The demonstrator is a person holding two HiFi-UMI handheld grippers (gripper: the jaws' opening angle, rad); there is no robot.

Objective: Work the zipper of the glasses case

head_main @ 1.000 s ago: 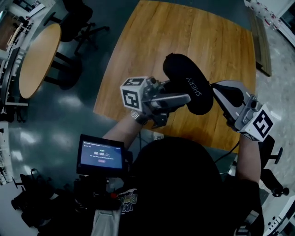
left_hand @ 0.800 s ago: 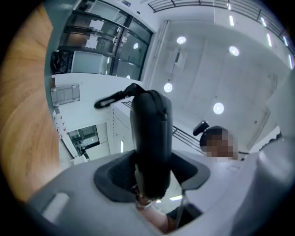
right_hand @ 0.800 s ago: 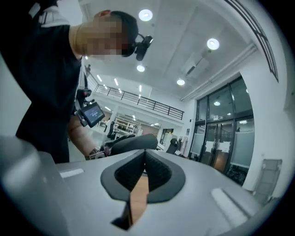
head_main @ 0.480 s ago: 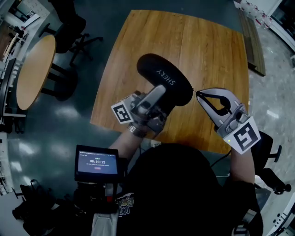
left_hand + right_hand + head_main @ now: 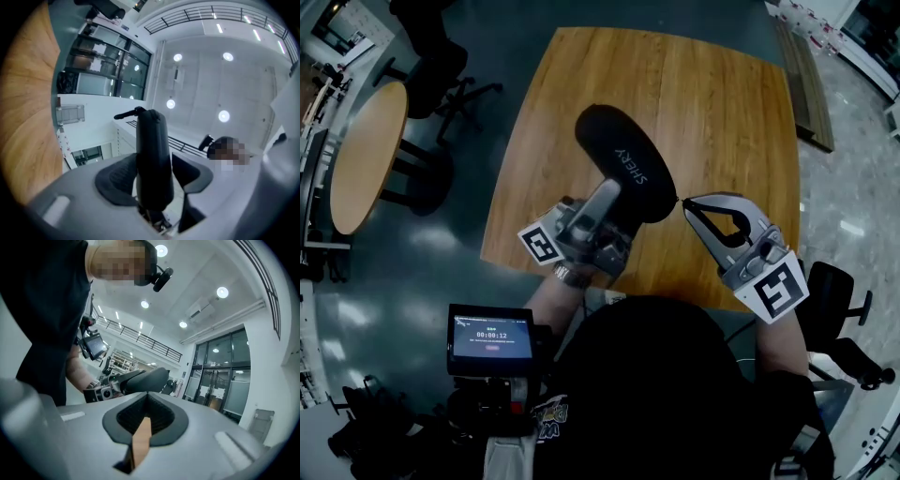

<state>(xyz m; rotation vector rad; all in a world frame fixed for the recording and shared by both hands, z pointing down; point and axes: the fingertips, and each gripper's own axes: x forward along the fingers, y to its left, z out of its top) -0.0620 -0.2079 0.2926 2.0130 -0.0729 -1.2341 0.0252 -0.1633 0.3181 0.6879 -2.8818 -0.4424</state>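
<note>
A black oval glasses case [image 5: 623,164] with white lettering hangs in the air over the wooden table [image 5: 722,103]. My left gripper [image 5: 614,197] points upward and grips its near half. In the left gripper view the case [image 5: 152,154] stands edge-on between the pads [image 5: 115,180]; the jaws have just been closing on it. A thin zipper pull [image 5: 125,113] sticks out at the case's far end. My right gripper [image 5: 682,203] is shut, its tips just beside the case's right end. In the right gripper view the case [image 5: 150,377] lies beyond the closed tips [image 5: 147,397]; nothing shows between them.
A round table [image 5: 366,150] and office chairs [image 5: 441,47] stand on the dark floor at the left. A small lit screen [image 5: 490,337] sits at the person's chest. A low bench [image 5: 802,84] runs along the table's right side.
The left gripper has swung from level to pointing up, carrying the case leftward and turning it. The right gripper has followed to the left, and its tips now sit next to the case's end.
</note>
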